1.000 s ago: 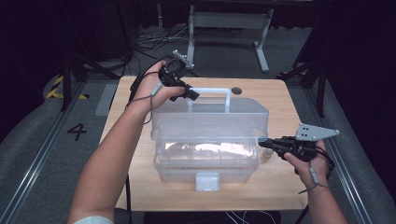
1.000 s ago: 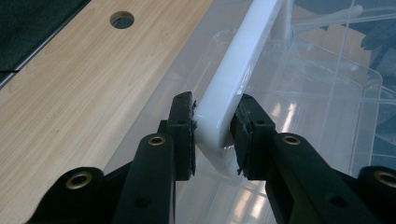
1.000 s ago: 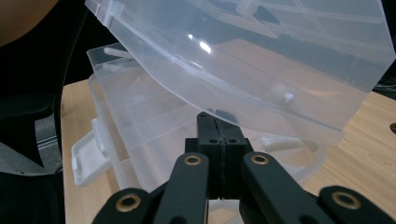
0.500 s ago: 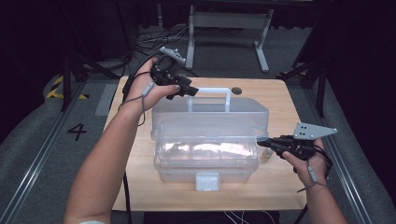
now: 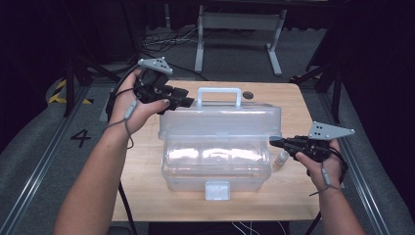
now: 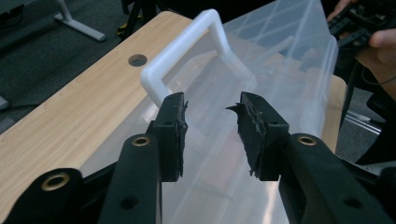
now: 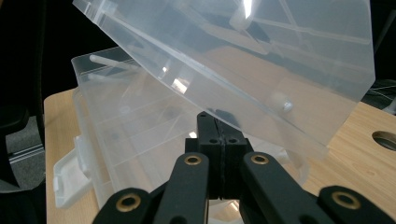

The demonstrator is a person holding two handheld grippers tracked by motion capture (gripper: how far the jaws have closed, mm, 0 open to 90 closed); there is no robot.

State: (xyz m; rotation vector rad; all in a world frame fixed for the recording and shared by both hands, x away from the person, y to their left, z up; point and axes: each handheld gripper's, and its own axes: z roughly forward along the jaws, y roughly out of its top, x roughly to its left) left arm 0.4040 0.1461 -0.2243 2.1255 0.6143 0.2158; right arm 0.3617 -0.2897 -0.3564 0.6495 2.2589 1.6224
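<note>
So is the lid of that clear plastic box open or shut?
Open: the lid is lifted and tilted back above the box.

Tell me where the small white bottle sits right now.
In the high view, the small white bottle stands on the wooden table at the right end of the clear plastic box, just below the right gripper.

My left claw [image 5: 188, 104] has let go of the white handle [image 5: 219, 91] it was at a second ago and has lifted away to the far left, its jaws now parted with nothing between them. The hand [image 5: 139, 105] has rolled, so the grey plate [image 5: 155, 65] now faces up. My right claw [image 5: 275, 142] has eased a touch farther along the right end of the clear box [image 5: 215, 161].
</note>
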